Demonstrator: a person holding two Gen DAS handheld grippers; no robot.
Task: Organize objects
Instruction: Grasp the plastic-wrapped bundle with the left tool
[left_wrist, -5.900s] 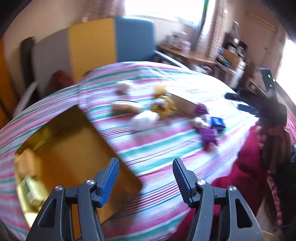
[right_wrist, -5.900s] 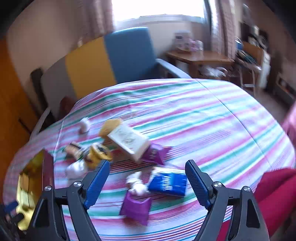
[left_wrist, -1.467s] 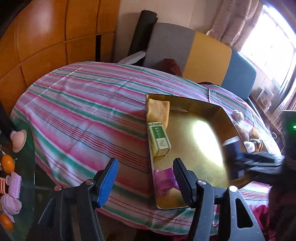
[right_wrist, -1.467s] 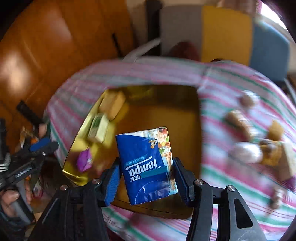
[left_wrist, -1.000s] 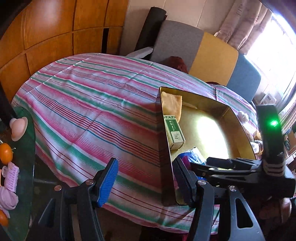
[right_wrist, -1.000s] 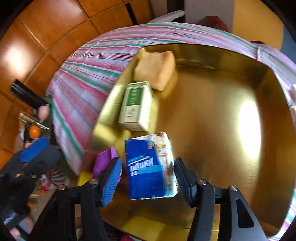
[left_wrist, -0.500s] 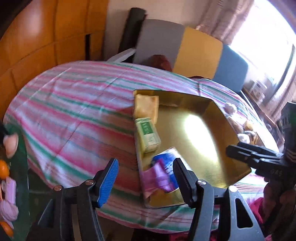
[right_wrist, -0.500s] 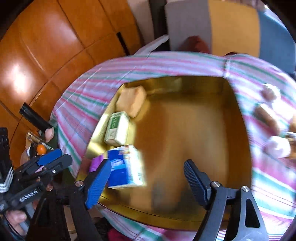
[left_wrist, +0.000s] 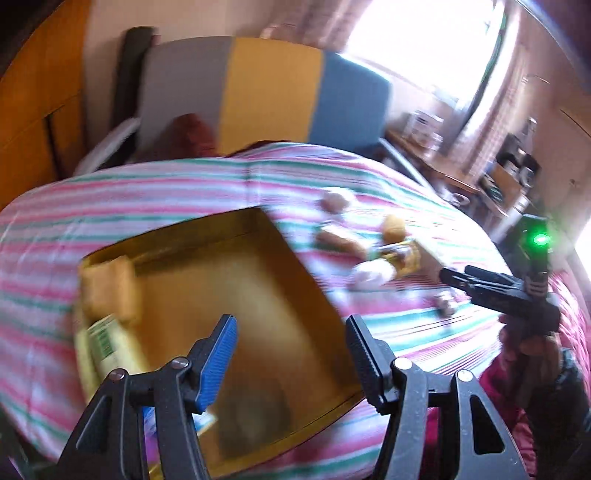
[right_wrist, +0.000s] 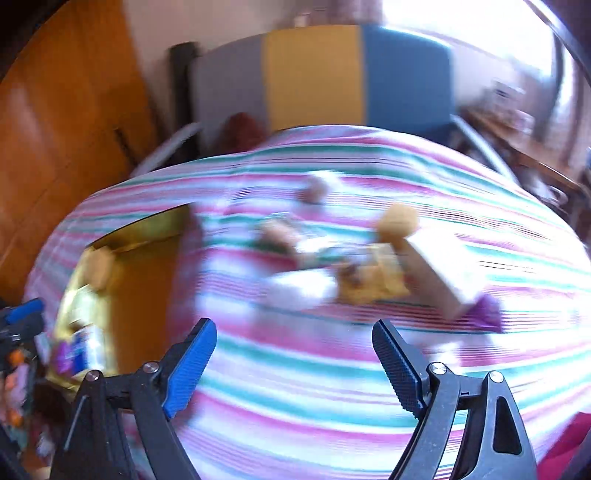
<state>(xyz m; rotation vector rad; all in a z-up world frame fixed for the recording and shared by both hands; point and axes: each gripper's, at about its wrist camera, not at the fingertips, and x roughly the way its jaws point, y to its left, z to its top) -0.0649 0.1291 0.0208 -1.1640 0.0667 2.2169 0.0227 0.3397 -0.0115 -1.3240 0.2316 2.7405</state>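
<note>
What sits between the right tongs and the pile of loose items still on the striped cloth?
Nothing visible. The right tongs are open and empty, with only bare pink-and-green striped tablecloth ahead of them before the blurred pile of loose snack packets. The shiny gold metal tray lies off to their left.

Daylight floods in from a blown-out window at one o'clock in the left wrist view, washing that corner white. Both views are smeared by motion blur; the striped cloth streaks, worst in the right wrist view. Fisheye bending curves the edges, and the corners fall dark.
</note>
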